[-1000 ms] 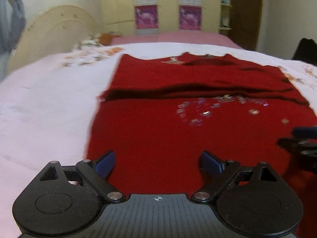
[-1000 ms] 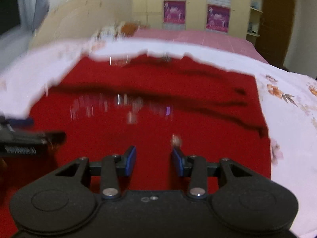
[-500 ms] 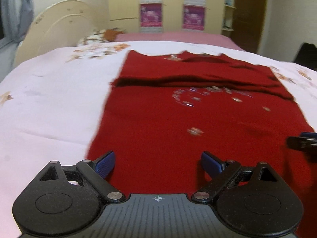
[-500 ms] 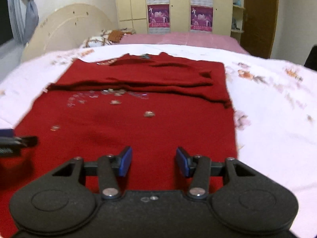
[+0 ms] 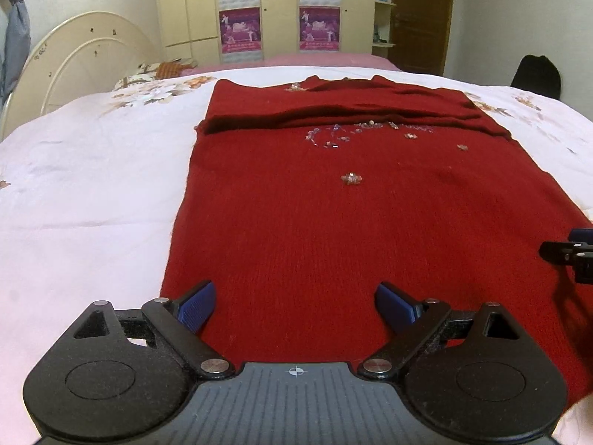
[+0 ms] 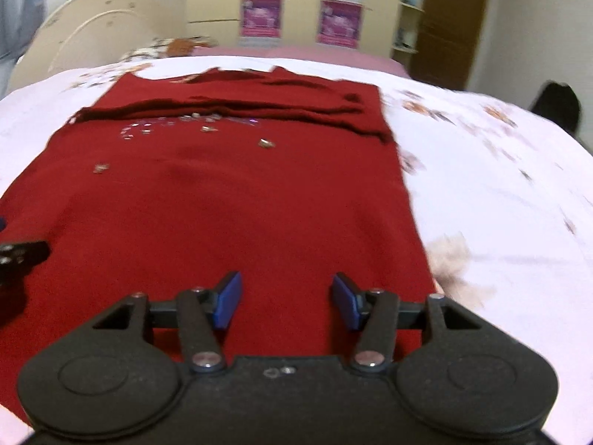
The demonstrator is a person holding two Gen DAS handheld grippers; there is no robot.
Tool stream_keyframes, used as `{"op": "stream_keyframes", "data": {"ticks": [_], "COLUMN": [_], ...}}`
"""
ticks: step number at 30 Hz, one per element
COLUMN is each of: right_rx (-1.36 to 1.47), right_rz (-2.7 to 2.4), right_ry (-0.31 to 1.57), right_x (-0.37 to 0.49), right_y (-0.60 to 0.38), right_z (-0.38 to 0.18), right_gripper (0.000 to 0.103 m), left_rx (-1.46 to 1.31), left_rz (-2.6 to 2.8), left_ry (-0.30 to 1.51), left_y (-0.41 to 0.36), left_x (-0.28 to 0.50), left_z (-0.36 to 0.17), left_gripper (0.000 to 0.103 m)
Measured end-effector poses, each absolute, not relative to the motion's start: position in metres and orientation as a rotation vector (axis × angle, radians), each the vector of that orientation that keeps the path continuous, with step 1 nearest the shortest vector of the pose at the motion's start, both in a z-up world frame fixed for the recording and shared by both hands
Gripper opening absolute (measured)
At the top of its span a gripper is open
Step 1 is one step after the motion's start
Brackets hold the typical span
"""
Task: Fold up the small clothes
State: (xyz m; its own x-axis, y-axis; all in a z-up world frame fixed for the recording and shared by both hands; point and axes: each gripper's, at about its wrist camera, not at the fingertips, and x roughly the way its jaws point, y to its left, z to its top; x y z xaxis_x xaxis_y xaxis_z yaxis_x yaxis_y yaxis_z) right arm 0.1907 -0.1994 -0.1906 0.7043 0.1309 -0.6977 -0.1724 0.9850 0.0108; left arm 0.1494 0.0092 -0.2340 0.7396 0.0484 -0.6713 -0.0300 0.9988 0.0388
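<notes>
A red knit garment (image 5: 333, 215) with small sequin beads lies flat on the bed, its far part folded over into a band. It also shows in the right wrist view (image 6: 229, 204). My left gripper (image 5: 294, 306) is open and empty above the garment's near left part. My right gripper (image 6: 287, 302) is open and empty above the near right part, close to the garment's right edge. The right gripper's tip shows at the right edge of the left wrist view (image 5: 570, 256). The left gripper's tip shows at the left edge of the right wrist view (image 6: 18, 256).
The bed has a white floral sheet (image 5: 81, 193) around the garment. A cream headboard (image 5: 81, 59) stands far left. Wardrobe doors with purple posters (image 5: 278, 11) and a brown door (image 5: 422, 15) are behind. A dark object (image 5: 537, 74) sits beyond the bed, far right.
Both grippers have drawn back toward the garment's near edge, so more of it shows. The right gripper has opened wider. The garment has not moved.
</notes>
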Motion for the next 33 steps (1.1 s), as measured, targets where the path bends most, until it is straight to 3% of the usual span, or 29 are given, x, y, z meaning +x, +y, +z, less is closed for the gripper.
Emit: {"op": "stream_keyframes", "data": {"ticks": [13,33], "right_rx": [-0.020,-0.040], "right_rz": [0.240,0.182], "right_ry": [0.755,0.776], "right_x": [0.147,0.126], "right_y": [-0.159,-0.174], "right_z": [-0.172,-0.192], "right_gripper": [0.054,0.061], "left_rx": [0.031,0.071], "left_rz": [0.031,0.006], "left_ry": [0.745,0.748], "left_y": [0.003,0.003], "left_x": [0.118,0.100], "left_z": [-0.222,-0.232], "left_gripper": [0.093,0.093]}}
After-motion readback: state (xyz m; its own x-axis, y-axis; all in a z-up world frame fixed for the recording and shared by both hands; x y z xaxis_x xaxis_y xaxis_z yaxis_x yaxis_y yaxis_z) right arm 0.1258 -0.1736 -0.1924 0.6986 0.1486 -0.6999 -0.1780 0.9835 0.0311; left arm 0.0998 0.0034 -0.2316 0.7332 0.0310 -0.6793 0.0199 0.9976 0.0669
